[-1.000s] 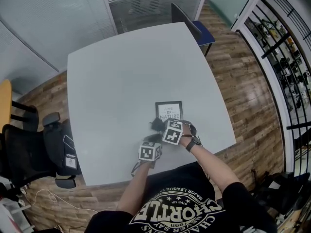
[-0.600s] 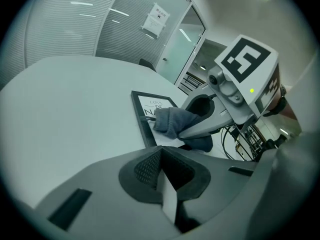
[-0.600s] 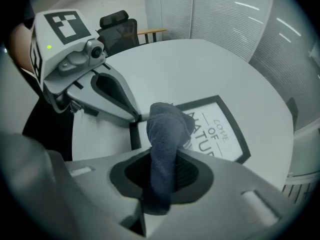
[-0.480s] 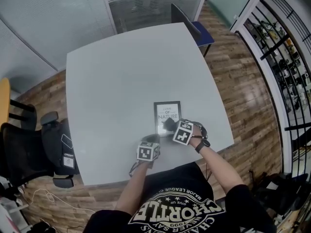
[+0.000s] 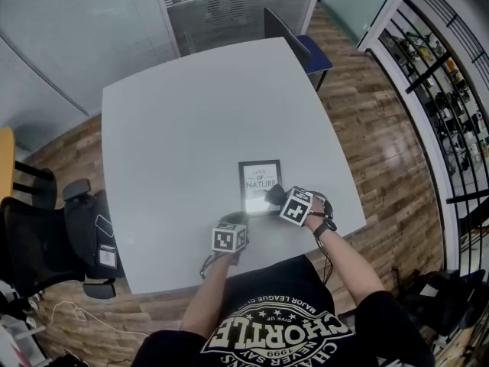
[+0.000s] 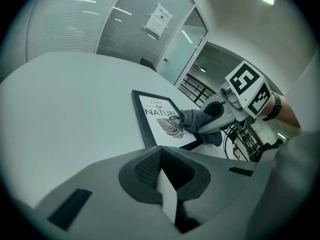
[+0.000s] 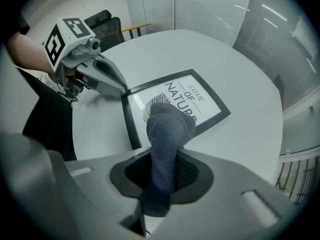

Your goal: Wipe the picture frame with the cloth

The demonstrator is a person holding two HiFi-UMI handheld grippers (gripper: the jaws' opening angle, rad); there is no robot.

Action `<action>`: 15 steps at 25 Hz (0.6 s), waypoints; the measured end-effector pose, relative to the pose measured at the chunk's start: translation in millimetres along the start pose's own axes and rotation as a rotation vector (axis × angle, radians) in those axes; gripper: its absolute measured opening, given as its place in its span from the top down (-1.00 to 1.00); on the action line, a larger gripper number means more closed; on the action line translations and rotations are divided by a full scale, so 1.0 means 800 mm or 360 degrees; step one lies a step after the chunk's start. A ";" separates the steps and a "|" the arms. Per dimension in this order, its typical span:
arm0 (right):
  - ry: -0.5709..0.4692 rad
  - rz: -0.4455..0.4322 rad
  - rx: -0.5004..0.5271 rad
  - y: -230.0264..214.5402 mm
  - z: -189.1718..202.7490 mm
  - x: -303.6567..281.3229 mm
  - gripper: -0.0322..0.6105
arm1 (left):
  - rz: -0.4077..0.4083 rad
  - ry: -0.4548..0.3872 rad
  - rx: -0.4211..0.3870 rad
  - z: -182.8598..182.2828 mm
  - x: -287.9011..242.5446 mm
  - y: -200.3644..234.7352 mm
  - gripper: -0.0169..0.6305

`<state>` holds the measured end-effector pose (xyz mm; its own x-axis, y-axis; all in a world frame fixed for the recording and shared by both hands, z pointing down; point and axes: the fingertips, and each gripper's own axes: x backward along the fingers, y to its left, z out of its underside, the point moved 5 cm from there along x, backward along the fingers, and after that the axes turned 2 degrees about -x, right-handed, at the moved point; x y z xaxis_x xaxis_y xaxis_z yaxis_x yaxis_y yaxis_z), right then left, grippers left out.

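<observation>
Now the picture frame (image 5: 260, 180) lies flat on the pale grey table (image 5: 183, 121), close to the edge where the person stands; it is black-bordered, with a white print that reads LOVE OF NATURE above a fingerprint-like drawing. At the frame's near right part the right gripper (image 7: 165, 176) has its jaws pinched on a dark blue-grey cloth (image 7: 168, 125); the cloth runs up out of the jaws, and its bunched end rests on the glass, over the drawing and the lower letters. At the frame's near left corner sits the left gripper (image 6: 167, 189), its jaws pressed together with nothing visible between them; in the right gripper view its tip touches that corner of the black border. Both marker cubes show in the head view, one just beside the frame's near right corner, the other nearer the person than the frame's near left corner. A wristwatch (image 5: 325, 225) sits on the person's right wrist, to the right of the frame and nearer the person; the black T-shirt (image 5: 275, 319) with white print fills the bottom of that view. Well to the left of the frame, off the table, stands a black office chair (image 5: 42, 235); beyond the frame, at the table's far edge, a blue chair (image 5: 312, 50) stands on the wooden floor (image 5: 382, 144).
</observation>
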<state>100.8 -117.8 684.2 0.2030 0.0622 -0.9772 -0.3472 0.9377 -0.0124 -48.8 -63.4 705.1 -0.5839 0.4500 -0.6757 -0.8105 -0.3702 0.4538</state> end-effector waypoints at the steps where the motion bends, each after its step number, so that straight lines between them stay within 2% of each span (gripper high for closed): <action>1: -0.0011 0.0001 0.0005 0.001 -0.004 0.002 0.66 | 0.0006 0.0003 0.0012 0.000 0.000 -0.001 0.93; 8: -0.0223 -0.0107 0.0099 0.042 -0.085 0.001 0.66 | -0.0011 0.0003 0.0085 0.009 0.008 -0.001 0.93; 11: -0.0207 -0.0148 0.0192 0.060 -0.110 -0.018 0.66 | -0.0007 0.0009 0.0088 0.008 0.007 -0.002 0.93; 15: -0.0170 -0.0142 0.0258 0.070 -0.113 -0.031 0.66 | -0.0015 0.0012 0.0083 0.009 0.007 -0.004 0.93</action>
<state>-6.4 -97.9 688.4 0.3250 0.0042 -0.9457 -0.1735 0.9833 -0.0552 -49.5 -54.1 704.0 -0.5760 0.4472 -0.6842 -0.8174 -0.3232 0.4769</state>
